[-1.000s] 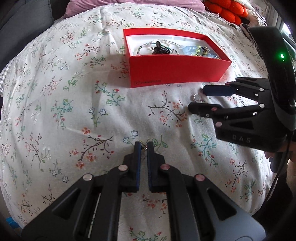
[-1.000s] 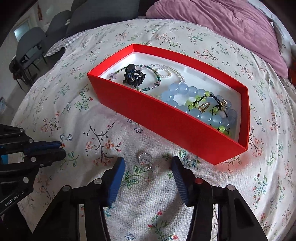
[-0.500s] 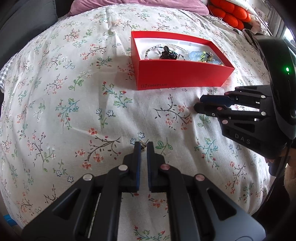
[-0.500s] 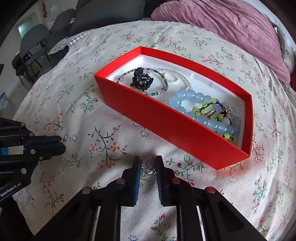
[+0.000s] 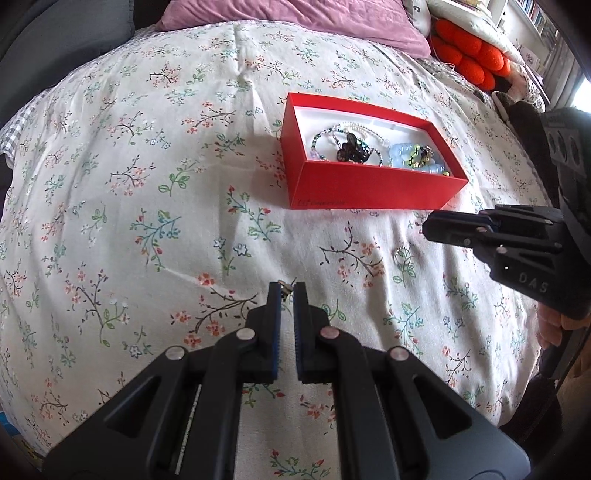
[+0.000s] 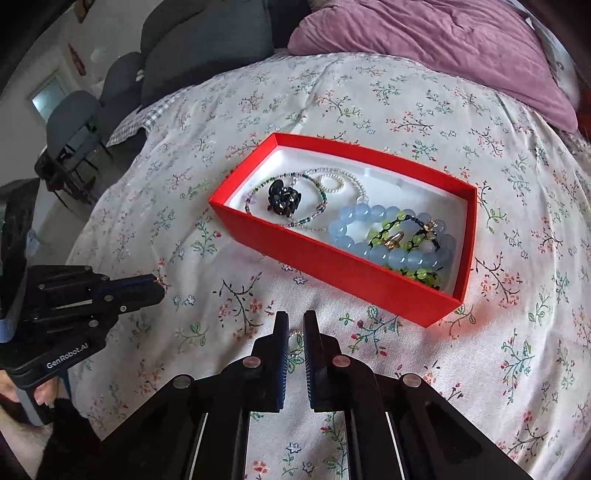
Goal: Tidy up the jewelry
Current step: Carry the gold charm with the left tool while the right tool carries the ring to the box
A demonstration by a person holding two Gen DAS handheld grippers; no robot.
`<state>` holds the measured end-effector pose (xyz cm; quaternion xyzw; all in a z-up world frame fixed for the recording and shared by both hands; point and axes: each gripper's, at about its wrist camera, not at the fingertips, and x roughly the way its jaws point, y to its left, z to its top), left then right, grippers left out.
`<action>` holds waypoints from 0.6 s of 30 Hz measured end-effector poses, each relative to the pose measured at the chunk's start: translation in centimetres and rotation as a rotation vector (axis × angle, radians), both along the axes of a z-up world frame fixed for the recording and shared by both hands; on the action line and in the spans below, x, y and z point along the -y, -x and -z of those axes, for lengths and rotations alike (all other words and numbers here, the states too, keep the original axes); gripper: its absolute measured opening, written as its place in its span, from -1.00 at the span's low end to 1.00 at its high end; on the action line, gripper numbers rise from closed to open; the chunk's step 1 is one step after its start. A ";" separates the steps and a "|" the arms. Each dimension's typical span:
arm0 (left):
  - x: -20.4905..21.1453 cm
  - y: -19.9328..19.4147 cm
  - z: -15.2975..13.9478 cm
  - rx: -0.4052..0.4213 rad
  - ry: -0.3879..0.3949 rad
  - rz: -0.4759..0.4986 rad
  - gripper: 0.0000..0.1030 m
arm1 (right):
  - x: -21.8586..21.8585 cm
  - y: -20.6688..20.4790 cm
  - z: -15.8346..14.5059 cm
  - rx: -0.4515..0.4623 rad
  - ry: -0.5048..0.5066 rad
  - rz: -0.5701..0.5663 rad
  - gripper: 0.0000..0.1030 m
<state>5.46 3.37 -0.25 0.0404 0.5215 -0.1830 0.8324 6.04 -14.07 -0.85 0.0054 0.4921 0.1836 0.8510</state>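
Observation:
An open red box sits on the floral bedspread. It holds a blue bead bracelet, thin bead strings and a black clip. My left gripper is shut on a small gold earring, held just above the cloth; it also shows at the left. My right gripper hangs in front of the box, its jaws closing to a narrow gap. A small silver ring lies on the bedspread apart from its tips. In the right wrist view the ring shows through that gap.
A purple pillow lies at the head of the bed, with an orange cushion beside it. Grey chairs stand past the bed's left edge. A hand holds the right gripper's handle.
The right gripper's jaws closed from wide open around the ring, then the gripper rose. The ring shows again on the cloth. The left gripper kept hold of the earring.

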 end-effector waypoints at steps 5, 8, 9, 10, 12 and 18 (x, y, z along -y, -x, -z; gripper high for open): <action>0.3 0.3 0.5 -0.012 -0.015 0.015 -0.86 | -0.5 0.5 0.5 0.006 0.038 -0.042 -0.38; 0.6 0.6 0.9 -0.020 -0.029 0.030 -0.86 | -1.6 0.5 1.6 0.031 0.109 -0.082 0.40; 0.7 0.6 1.0 -0.022 -0.033 0.034 -0.86 | -1.8 0.6 1.9 0.040 0.127 -0.098 0.40; 0.8 0.7 1.1 -0.024 -0.036 0.038 -0.86 | -2.0 0.7 2.2 0.045 0.146 -0.112 0.39; 1.0 0.7 1.3 -0.028 -0.041 0.044 -0.86 | -2.4 0.7 3.0 0.047 0.174 -0.136 0.32; 1.2 0.9 1.4 -0.031 -0.041 0.059 -0.86 | -3.8 1.2 4.8 0.095 0.259 -0.234 -0.08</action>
